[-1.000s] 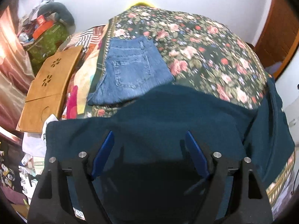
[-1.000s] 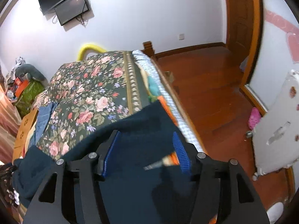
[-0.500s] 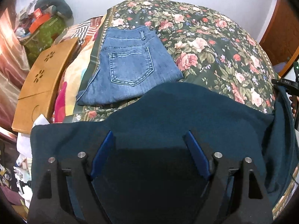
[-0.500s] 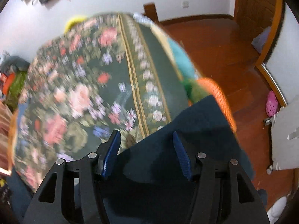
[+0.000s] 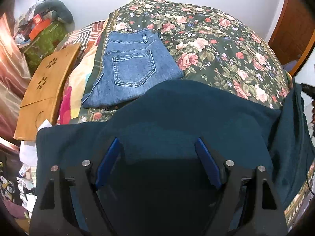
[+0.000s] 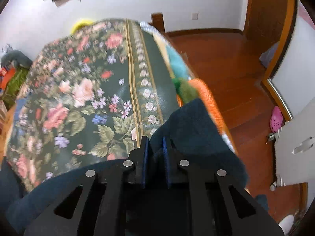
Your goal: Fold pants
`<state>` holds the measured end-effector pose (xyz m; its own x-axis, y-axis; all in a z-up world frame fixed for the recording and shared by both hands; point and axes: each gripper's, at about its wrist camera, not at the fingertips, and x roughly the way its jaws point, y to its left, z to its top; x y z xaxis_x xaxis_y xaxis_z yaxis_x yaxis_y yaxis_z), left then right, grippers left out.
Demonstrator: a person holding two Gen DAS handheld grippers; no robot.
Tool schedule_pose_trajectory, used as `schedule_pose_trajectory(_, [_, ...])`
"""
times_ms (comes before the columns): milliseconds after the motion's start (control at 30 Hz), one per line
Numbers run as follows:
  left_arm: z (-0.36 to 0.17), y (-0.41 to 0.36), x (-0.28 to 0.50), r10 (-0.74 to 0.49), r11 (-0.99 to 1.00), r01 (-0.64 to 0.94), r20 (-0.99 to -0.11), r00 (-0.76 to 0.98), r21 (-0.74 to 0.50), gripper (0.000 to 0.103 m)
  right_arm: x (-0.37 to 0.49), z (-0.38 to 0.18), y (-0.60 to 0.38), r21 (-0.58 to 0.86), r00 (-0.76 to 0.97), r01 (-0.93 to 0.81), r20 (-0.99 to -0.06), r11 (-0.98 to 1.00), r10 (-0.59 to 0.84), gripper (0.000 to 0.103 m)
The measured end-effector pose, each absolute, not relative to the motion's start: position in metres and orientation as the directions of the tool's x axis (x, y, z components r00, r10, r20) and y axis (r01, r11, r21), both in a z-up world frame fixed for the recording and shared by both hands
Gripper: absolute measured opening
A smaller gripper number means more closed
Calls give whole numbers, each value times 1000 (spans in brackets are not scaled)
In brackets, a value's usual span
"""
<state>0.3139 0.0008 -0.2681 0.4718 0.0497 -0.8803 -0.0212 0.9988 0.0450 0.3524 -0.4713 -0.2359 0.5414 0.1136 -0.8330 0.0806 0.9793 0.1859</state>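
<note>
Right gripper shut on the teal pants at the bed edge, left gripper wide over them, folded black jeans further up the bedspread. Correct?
One thing is off: the jeans are blue denim, not black, as the left wrist view shows. The rest holds: the right gripper has just closed on the teal pants at the bed edge, the left gripper stands wide over them, and the jeans lie folded further up the bedspread.

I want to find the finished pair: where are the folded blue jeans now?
In the left wrist view, the folded blue jeans lie on the floral bedspread, upper left of centre, just beyond the dark teal pants and right of the wooden board.
</note>
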Motion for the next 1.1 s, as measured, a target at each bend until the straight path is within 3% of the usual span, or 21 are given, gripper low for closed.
schedule_pose_trajectory(433, [-250,-9,273,37,999,-25,-879,476,29,80,256,-133,-505,239,713,56,-690,969,129,12])
schedule_pose_trajectory(600, [-254,-8,267,37,999,-29,-885,464,26,80,216,-145,-516,207,706,88,-703,974,85,12])
schedule_pose_trajectory(800, [-276,-7,266,37,999,-34,-910,413,25,81,181,-202,-536,241,622,174,-779,955,83,12])
schedule_pose_trajectory(900, [-279,-3,264,26,999,-49,-909,417,6,83,173,-222,-538,258,575,209,-813,943,95,15])
schedule_pose_trajectory(1100, [-267,5,258,45,998,-62,-896,442,20,83,171,-213,-539,223,531,242,-845,944,64,36])
